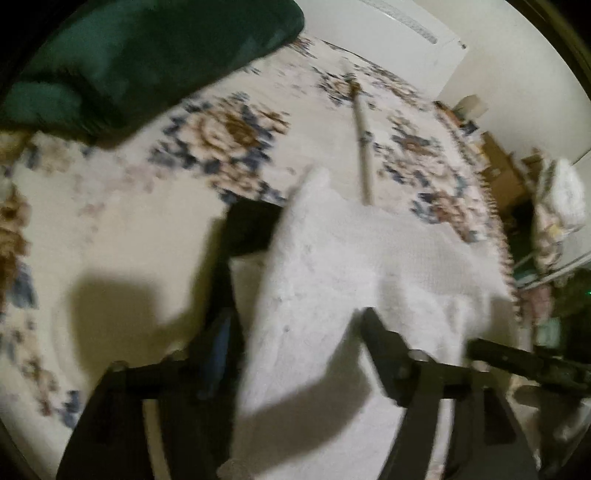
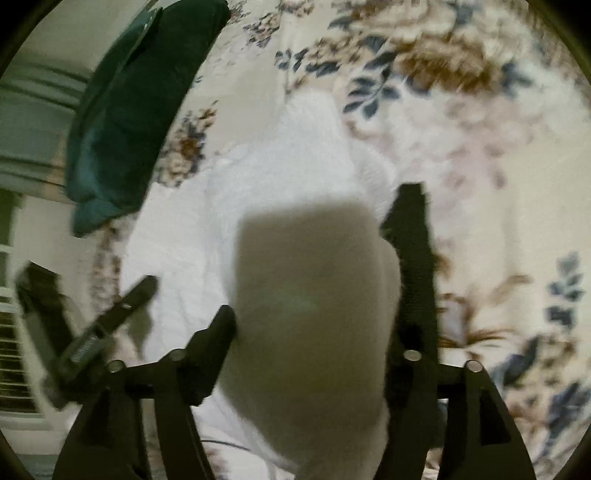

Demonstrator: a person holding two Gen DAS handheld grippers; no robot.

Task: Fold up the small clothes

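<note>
A white fluffy garment [image 1: 351, 258] lies on a floral carpet [image 1: 129, 229], one edge standing up between the fingers of my left gripper [image 1: 312, 267]. Those fingers stand wide apart and do not pinch the cloth. From the right wrist view, the same garment [image 2: 280, 166] stretches away under my right gripper [image 2: 317, 254], whose fingers are spread on either side of a shadowed fold without pressing it. Each gripper shows in the other's view: the right one [image 1: 517, 362] at the lower right, the left one [image 2: 110, 321] at the lower left. Both views are blurred.
A dark green cloth [image 1: 147, 62] lies on the carpet beyond the garment, also the green cloth [image 2: 136, 122] at upper left. A pale stick [image 1: 360, 133] lies on the carpet farther off. Household clutter [image 1: 554, 195] stands past the carpet's right edge, by a white wall [image 1: 406, 22].
</note>
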